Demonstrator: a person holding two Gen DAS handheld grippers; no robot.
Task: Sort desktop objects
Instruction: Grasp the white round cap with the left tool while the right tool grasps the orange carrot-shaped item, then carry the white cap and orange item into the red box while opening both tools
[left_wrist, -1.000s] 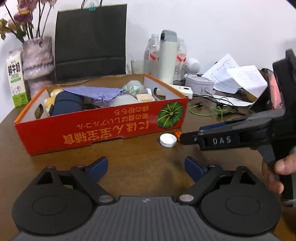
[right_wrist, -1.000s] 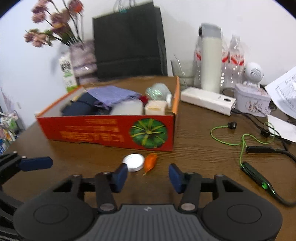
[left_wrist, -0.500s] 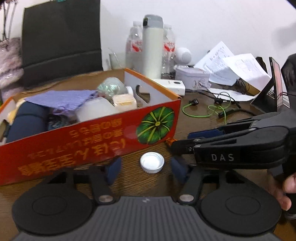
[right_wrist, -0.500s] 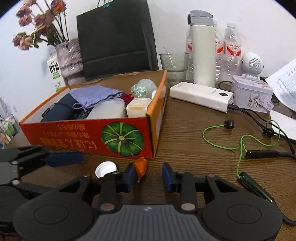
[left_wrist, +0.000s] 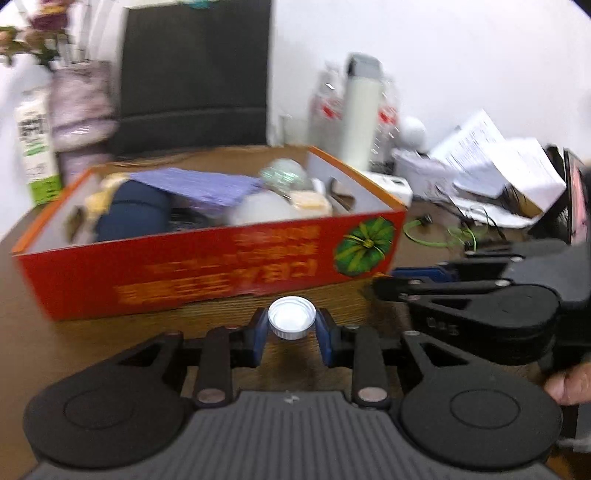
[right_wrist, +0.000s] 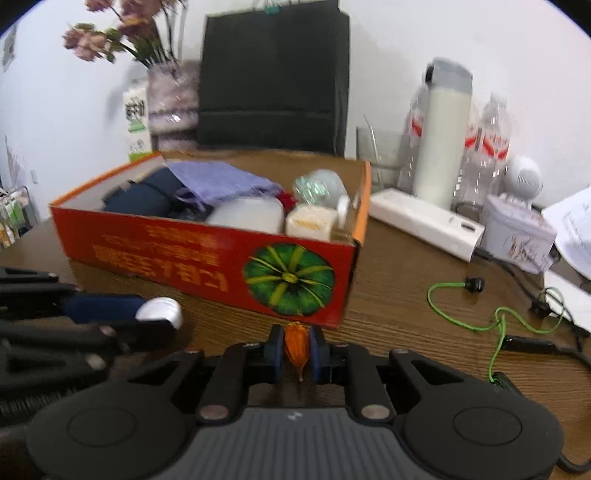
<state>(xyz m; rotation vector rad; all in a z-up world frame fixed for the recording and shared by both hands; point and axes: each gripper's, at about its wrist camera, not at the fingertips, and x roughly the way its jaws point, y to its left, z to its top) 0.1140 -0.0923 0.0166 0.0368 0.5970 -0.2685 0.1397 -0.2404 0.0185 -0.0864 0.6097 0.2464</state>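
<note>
Left gripper (left_wrist: 291, 334) jaws, just closing, clamp white bottle cap (left_wrist: 291, 317); right gripper (right_wrist: 296, 350), also just closing, pinches orange scrap (right_wrist: 296, 345). Both in front of red box (right_wrist: 207, 254); lift clear above rim before dropping in.

Cap (left_wrist: 291, 318) and wrapper (right_wrist: 296, 345) lie before box (left_wrist: 207, 266).

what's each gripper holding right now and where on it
Left gripper: white bottle cap, jaws closing on its rim. Right gripper: small orange piece, pinched by its sides.

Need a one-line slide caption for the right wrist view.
Right gripper shut on orange scrap before the red pumpkin box.
</note>
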